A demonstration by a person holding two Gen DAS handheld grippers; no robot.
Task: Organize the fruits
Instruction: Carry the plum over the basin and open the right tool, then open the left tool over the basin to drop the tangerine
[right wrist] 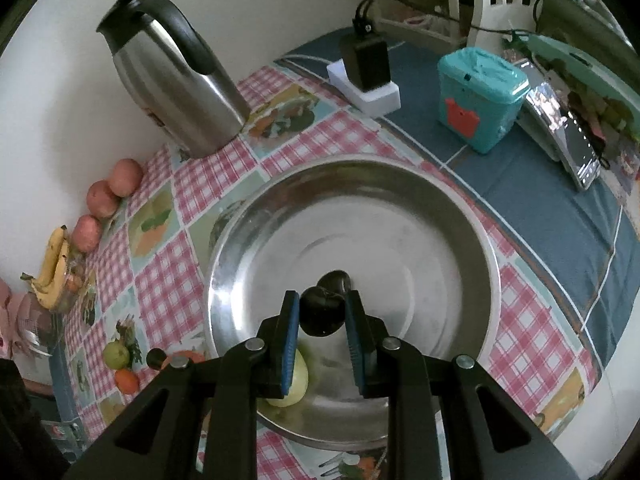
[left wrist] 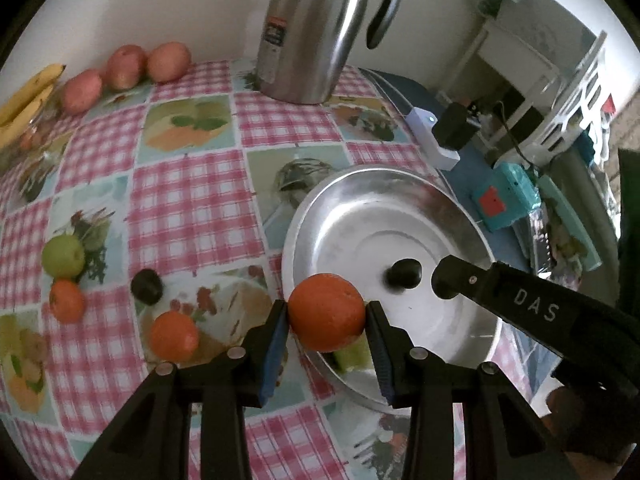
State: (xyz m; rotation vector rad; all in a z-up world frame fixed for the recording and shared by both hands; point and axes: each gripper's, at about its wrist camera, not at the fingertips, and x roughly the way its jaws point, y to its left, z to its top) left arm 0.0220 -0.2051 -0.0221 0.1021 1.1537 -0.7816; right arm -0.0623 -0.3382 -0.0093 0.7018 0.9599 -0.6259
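My left gripper is shut on an orange and holds it over the near rim of a large steel bowl. My right gripper is shut on a dark plum and holds it above the bowl's floor; the plum also shows in the left wrist view. A green apple lies in the bowl under the right gripper. On the cloth lie a second orange, a third orange, a green apple and a dark plum.
A steel kettle stands at the back. Three red apples and bananas lie along the wall. A white power strip with a black adapter, a teal box and a phone sit to the right.
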